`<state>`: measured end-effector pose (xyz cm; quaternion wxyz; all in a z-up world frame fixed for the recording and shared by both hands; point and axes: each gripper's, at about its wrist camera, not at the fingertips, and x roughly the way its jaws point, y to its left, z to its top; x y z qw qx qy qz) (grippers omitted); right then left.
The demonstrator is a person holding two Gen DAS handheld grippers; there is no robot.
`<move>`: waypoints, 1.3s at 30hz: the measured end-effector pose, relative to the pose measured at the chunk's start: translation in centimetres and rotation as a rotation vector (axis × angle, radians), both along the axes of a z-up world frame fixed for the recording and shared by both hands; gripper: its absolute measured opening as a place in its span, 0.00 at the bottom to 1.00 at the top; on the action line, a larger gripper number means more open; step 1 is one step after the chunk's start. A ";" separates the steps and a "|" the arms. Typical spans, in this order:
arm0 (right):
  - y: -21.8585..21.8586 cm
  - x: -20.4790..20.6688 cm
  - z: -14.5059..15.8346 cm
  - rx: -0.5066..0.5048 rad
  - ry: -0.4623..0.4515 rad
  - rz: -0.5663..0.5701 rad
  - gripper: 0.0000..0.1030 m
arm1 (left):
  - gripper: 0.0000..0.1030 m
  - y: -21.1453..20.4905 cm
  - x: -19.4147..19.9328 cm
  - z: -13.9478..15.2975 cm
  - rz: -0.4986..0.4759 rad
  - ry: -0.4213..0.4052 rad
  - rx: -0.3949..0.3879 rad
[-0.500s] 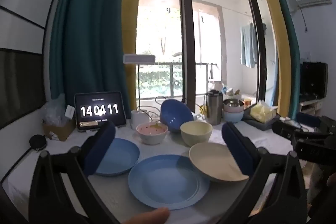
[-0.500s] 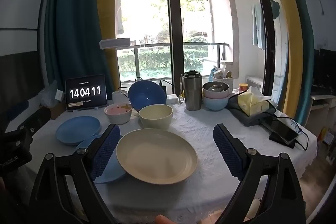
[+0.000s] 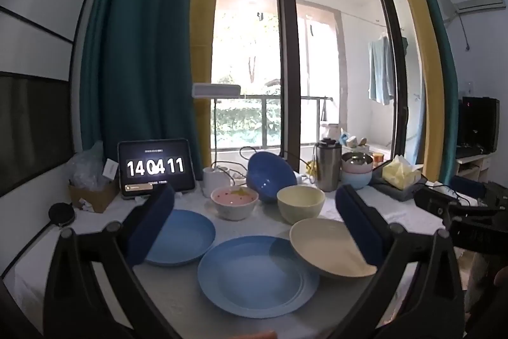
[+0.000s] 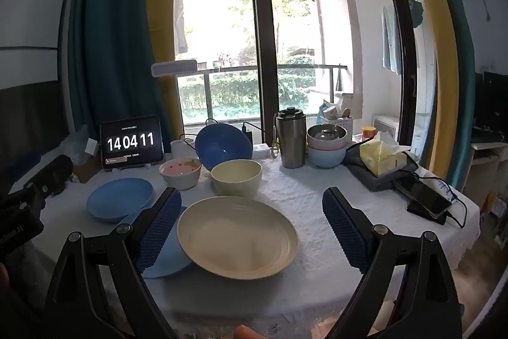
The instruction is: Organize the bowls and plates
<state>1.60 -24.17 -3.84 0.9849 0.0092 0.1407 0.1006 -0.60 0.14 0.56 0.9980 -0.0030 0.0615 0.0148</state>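
Nothing on the tabletop (image 3: 177, 285) is shifting between the earlier frame and now; only a fingertip that showed at the bottom edge of the left view is almost gone, and both my tools are hovering as before. From the left view, my left tool (image 3: 254, 223) is standing spread wide, pinching nothing, framing the large blue plate (image 3: 257, 275); the cream plate (image 3: 330, 250) is leaning with its rim over that plate's right edge, and the second blue plate (image 3: 181, 237) is lying just beside it on the left. Behind them the pink bowl (image 3: 235, 202) is holding some scraps I cannot identify, the cream bowl (image 3: 300, 202) is looking empty, and the dark blue bowl (image 3: 270, 177) is tilting on its side. From the right view, my right tool (image 4: 250, 226) is also gaping wide and empty around the cream plate (image 4: 238, 235). I am judging that I am just starting: stacking is not yet done. My next move is calling for closing on one plate's rim and lifting it without dragging its neighbour. Farther back, a stack of bowls (image 4: 327, 145) is sitting beside a steel tumbler (image 4: 290, 140).
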 end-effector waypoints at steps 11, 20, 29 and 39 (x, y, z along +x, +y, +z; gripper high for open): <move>-0.4 0.3 -0.1 0.005 0.021 0.004 0.90 | 1.00 0.0 0.2 0.1 0.004 0.009 -0.003; -0.5 0.4 -0.2 0.009 0.029 0.004 0.90 | 1.00 0.1 0.3 0.0 0.006 0.014 -0.005; -0.8 0.4 -0.4 0.013 0.036 0.003 0.90 | 1.00 0.1 0.3 0.0 0.008 0.016 -0.007; -0.8 0.4 -0.6 0.012 0.038 0.003 0.90 | 1.00 0.0 0.4 -0.2 0.011 0.021 -0.008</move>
